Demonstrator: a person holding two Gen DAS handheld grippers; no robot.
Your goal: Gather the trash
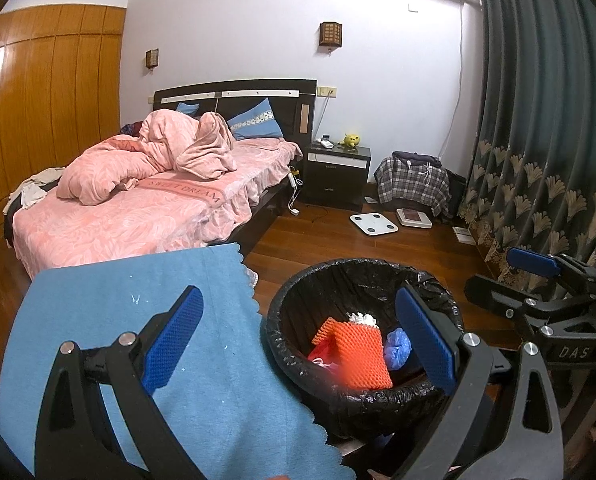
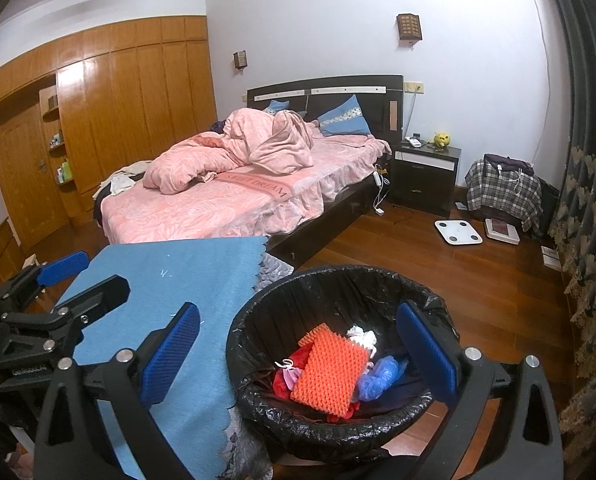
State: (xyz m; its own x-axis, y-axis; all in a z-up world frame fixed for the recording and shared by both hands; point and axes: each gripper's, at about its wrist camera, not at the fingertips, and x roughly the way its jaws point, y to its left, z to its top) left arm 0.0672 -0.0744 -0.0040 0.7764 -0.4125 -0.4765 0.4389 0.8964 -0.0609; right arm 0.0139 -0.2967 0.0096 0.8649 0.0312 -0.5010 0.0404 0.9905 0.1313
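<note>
Left wrist view: my left tongs [image 1: 299, 340] spread wide, gripping nothing, above near rim of black-lined trash bin [image 1: 286, 312]. Orange foam net [image 1: 357, 354], blue bag [image 1: 397, 346], white wad [image 1: 362, 318] lie inside bin. Blue cloth [image 1: 130, 320] covers table beside bin. My right tongs [image 1: 509, 268] at right edge.

Right wrist view: right tongs [image 2: 298, 350] also wide apart, empty, over same bin; left tongs [image 2: 82, 276] over cloth.

Wood floor [image 2: 437, 280] – black-lined bin [image 2: 258, 320], white scale [image 2: 457, 232]; table under blue cloth [image 2: 178, 280].
</note>
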